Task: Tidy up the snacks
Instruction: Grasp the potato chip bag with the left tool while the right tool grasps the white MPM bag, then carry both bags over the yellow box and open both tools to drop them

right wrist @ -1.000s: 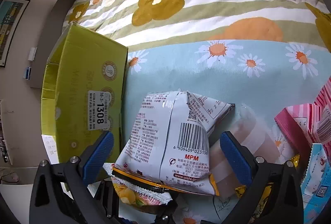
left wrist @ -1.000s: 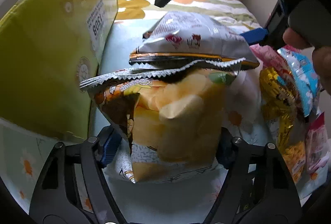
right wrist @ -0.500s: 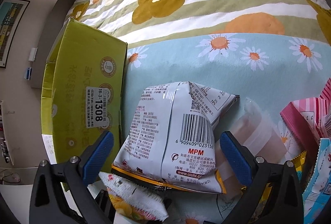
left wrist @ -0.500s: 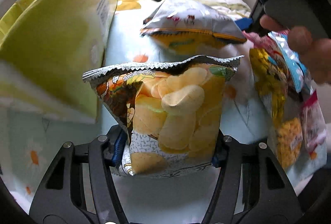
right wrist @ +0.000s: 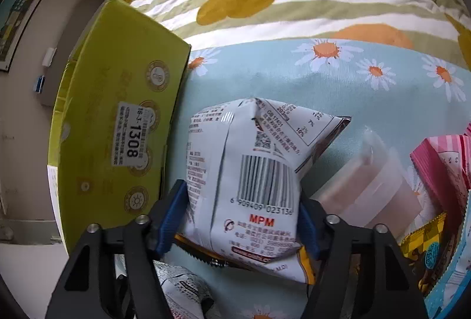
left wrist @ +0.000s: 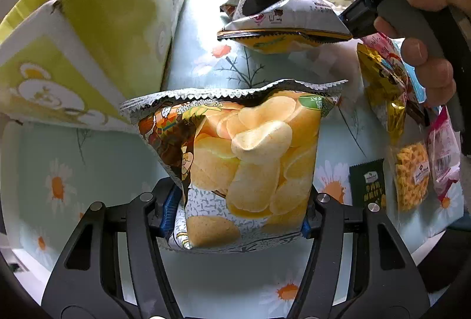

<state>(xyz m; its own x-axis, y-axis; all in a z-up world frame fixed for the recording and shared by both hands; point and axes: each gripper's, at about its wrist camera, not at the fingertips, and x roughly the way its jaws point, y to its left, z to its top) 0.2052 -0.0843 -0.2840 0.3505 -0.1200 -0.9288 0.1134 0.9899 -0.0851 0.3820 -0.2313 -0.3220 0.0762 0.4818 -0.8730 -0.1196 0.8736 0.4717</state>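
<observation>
Left gripper point(left wrist: 238, 213) — clamped on potato-chip bag point(left wrist: 244, 160), held beside yellow-green box point(left wrist: 97, 48). Right gripper point(right wrist: 244, 224) — jaws just closing, pads pressing white snack bag point(right wrist: 250, 172) on the daisy-print bed point(right wrist: 382, 101).

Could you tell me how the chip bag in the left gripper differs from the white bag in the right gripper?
The chip bag shows its front, printed with golden chips; the white bag shows its back, with barcode and small print. In the left wrist view the chip bag stands upright, while the white bag lies flatter. Both are puffy, sealed and squeezed between blue pads, left gripper and right gripper.
</observation>
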